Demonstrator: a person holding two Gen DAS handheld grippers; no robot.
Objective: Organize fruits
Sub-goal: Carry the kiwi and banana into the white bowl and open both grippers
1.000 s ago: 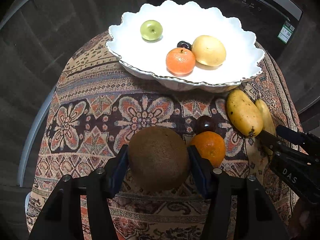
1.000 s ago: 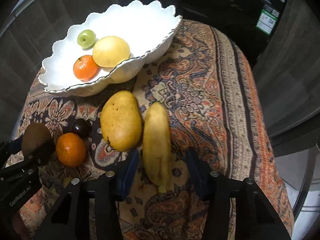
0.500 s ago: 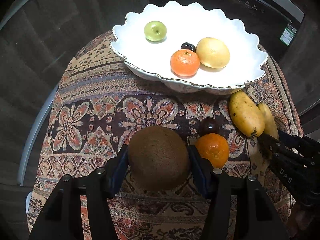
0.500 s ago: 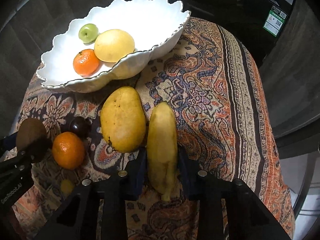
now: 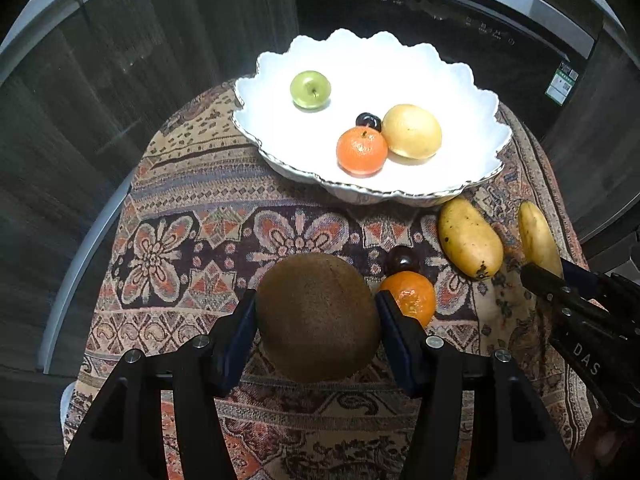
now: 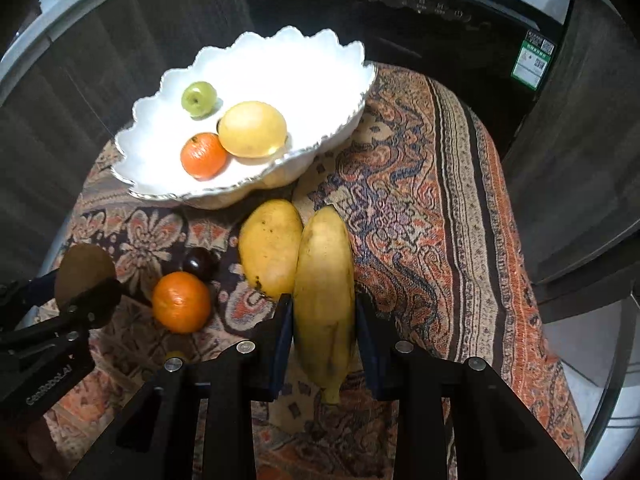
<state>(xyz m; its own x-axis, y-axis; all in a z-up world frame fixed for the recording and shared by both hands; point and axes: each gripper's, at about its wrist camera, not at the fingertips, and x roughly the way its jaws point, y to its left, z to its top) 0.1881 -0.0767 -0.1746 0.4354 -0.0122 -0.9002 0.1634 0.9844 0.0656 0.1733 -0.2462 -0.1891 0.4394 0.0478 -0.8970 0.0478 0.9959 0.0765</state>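
Note:
My left gripper point(image 5: 316, 318) is shut on a brown kiwi point(image 5: 316, 296), held just above the patterned cloth. In the right wrist view my right gripper point(image 6: 323, 320) is shut on a yellow banana point(image 6: 326, 276), its pads pressing both sides. A mango point(image 6: 270, 254), an orange point(image 6: 182, 302) and a dark plum point(image 6: 199, 264) lie on the cloth between the two grippers. Behind them, the white scalloped bowl point(image 5: 280, 164) holds a green apple point(image 5: 311, 90), an orange point(image 5: 362, 149), a lemon point(image 5: 412, 131) and a dark plum point(image 5: 368, 120).
A patterned cloth point(image 6: 420, 200) covers the small round table, which drops off close on the left and right. A dark appliance front point(image 5: 440, 20) stands right behind the bowl. The bowl's far and right parts are bare.
My right gripper's jaws closed onto the banana. Both grippers then rose a little with their fruit, so the table looks farther away.

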